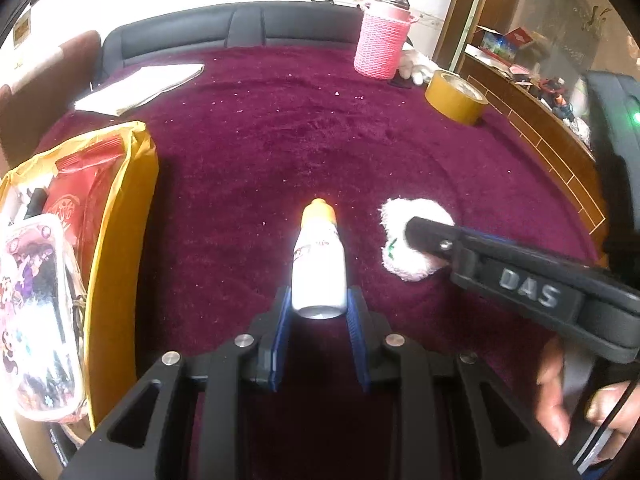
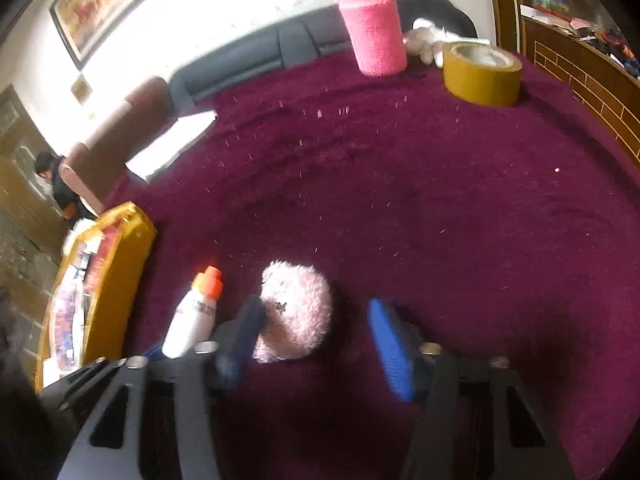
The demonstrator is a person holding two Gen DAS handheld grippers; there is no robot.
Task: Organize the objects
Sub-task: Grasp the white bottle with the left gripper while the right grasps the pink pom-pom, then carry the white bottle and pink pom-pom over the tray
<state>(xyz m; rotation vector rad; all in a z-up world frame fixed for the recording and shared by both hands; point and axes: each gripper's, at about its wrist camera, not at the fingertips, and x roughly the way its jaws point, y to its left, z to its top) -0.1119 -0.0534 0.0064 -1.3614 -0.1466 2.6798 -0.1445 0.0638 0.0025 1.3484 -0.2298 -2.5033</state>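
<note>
A white bottle with an orange cap (image 1: 318,264) lies cap-forward on the maroon cloth (image 1: 280,140), and my left gripper (image 1: 319,292) is shut on its base, one blue pad on each side. The same bottle (image 2: 192,316) shows at the left of the right wrist view. To its right sits a fluffy pale pink ball (image 2: 298,312). My right gripper (image 2: 314,304) straddles that ball with its jaws apart: the left finger (image 2: 246,320) touches the fluff and the right finger (image 2: 386,336) stands clear. In the left wrist view one black finger (image 1: 428,236) of the right gripper covers part of the ball (image 1: 400,264).
A yellow bag (image 1: 120,220) of packets stands at the left edge. At the back are a pink knitted flask (image 1: 380,40), a tape roll (image 1: 456,100), a white plush (image 1: 416,64) and papers (image 1: 140,88). A person (image 2: 52,184) stands far off left.
</note>
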